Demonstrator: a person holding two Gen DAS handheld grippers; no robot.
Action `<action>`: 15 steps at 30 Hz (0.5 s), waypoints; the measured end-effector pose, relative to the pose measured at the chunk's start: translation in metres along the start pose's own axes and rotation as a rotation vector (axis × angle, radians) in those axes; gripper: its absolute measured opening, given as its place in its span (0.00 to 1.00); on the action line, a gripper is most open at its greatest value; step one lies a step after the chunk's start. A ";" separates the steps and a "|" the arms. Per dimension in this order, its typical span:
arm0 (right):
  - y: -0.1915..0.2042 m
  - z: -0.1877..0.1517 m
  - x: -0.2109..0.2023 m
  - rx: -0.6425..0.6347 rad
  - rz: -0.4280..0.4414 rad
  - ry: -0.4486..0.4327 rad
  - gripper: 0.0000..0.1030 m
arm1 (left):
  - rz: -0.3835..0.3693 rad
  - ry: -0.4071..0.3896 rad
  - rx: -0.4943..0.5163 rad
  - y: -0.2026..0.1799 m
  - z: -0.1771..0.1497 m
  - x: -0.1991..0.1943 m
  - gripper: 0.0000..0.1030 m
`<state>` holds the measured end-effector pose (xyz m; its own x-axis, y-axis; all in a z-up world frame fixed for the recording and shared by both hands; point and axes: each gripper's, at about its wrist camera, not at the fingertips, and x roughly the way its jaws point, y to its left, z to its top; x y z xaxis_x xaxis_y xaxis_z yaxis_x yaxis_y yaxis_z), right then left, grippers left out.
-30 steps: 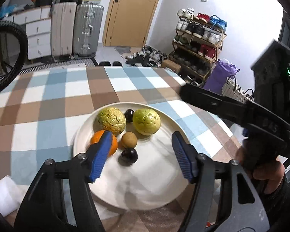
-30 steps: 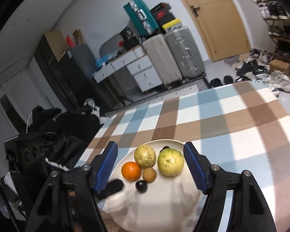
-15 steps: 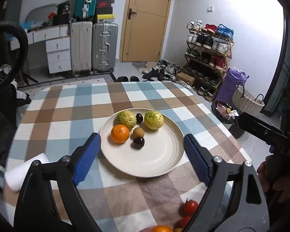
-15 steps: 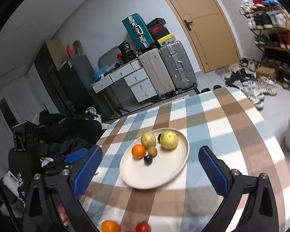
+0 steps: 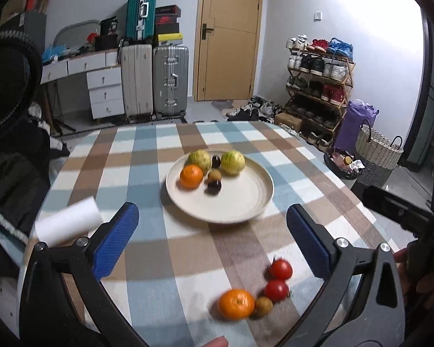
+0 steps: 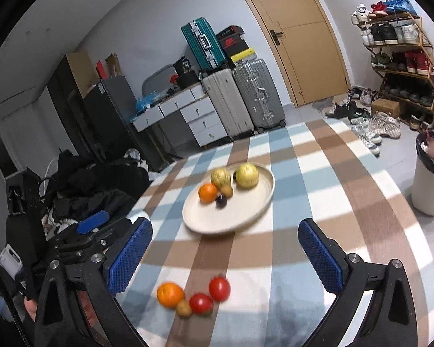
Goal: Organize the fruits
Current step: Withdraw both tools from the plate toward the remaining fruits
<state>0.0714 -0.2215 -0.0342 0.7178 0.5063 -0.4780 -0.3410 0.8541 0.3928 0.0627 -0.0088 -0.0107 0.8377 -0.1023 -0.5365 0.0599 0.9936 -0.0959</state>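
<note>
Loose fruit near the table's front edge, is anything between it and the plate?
Nothing visible. Between the loose orange, two tomatoes and small brown fruit and the plate lies only bare tablecloth. Both grippers hang open above it.

Both wrist views look across the checked table [image 5: 147, 173] — sharing the plate [image 6: 208, 219].

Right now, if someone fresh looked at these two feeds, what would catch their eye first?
Probably the cream plate mid-table on the checked cloth, holding an orange, two yellow-green fruits, a small brown one and two dark ones. Next, the loose cluster near the table's front edge: another orange, two tomatoes and a small brown fruit. Both grippers, left and right, are open and empty.
</note>
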 end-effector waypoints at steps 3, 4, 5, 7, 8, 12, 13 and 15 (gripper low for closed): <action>0.006 -0.017 0.002 -0.021 -0.015 0.038 1.00 | 0.006 0.011 -0.020 0.006 -0.017 -0.006 0.99; 0.009 -0.023 0.004 -0.035 -0.018 0.055 1.00 | 0.016 0.016 -0.030 0.008 -0.024 -0.007 0.99; 0.013 -0.031 0.005 -0.062 -0.023 0.078 1.00 | 0.020 0.022 -0.041 0.011 -0.028 -0.006 0.99; 0.020 -0.045 0.008 -0.105 -0.032 0.113 1.00 | 0.011 0.041 -0.075 0.019 -0.042 -0.007 0.99; 0.023 -0.051 0.010 -0.118 -0.035 0.127 1.00 | 0.009 0.050 -0.087 0.022 -0.048 -0.006 0.99; 0.027 -0.074 0.018 -0.134 -0.029 0.170 1.00 | 0.027 0.088 -0.101 0.032 -0.075 0.001 0.99; 0.028 -0.078 0.021 -0.134 -0.025 0.179 1.00 | 0.028 0.097 -0.106 0.034 -0.081 0.002 0.99; 0.030 -0.084 0.024 -0.135 -0.020 0.182 1.00 | 0.023 0.107 -0.119 0.038 -0.090 0.004 0.99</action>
<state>0.0274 -0.1737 -0.0999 0.6078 0.4919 -0.6233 -0.4145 0.8661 0.2793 0.0196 0.0239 -0.0923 0.7748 -0.0904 -0.6257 -0.0286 0.9837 -0.1774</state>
